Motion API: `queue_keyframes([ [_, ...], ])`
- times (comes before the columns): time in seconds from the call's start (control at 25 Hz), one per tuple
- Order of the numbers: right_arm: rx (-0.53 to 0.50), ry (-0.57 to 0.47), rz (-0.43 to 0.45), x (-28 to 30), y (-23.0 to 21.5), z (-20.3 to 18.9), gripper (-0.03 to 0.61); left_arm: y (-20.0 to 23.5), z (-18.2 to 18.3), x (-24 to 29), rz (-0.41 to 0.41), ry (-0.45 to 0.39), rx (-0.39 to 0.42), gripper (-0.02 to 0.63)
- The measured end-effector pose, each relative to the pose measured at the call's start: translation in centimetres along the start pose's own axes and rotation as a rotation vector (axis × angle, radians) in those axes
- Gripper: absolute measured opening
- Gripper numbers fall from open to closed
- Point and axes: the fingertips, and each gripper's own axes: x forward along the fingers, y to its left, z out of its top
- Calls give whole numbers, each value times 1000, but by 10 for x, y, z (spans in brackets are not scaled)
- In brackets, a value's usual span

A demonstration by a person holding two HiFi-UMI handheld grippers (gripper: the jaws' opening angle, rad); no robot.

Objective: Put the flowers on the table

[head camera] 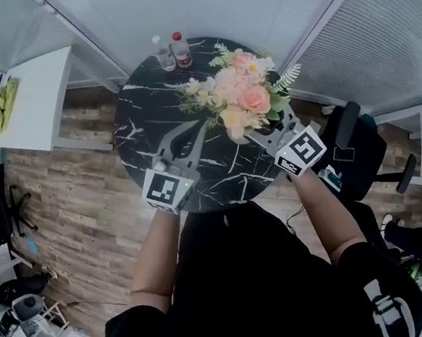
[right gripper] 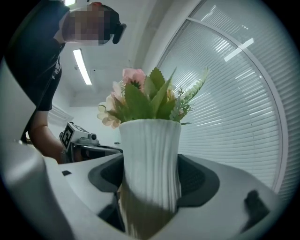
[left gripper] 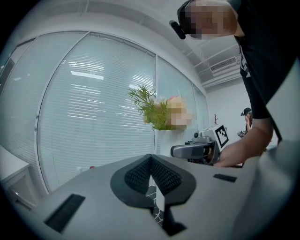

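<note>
One round black table (head camera: 145, 126), veined in white, is filling the middle of the head view. Over its right edge the flowers (head camera: 240, 95) (pink, peach and cream blooms with green sprigs) are standing upright in a white ribbed vase (right gripper: 150, 140). The blooms are covering the vase from above, so I cannot tell whether its base is touching the tabletop. The right gripper (right gripper: 150, 176) is clamping that vase, its dark pads pressing against the ribbed wall on both sides. The left gripper (left gripper: 151, 159) is hovering over the table's near edge, close to the flowers' left side, its jaws pressed together with nothing between them. Standing side by side at the far edge are a white-capped bottle (head camera: 161, 52) and a red-capped bottle (head camera: 179, 47), well apart from both grippers.
</note>
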Motion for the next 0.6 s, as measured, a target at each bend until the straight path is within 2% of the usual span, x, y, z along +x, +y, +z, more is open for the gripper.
queue_keyframes([
  [0.28, 25, 10, -99, 38, -40, -43, 344, 57, -47, 31, -24, 6, -37, 11],
  [0.6, 29, 13, -253, 82, -84, -96, 344, 115, -101, 69, -95, 38, -63, 11],
])
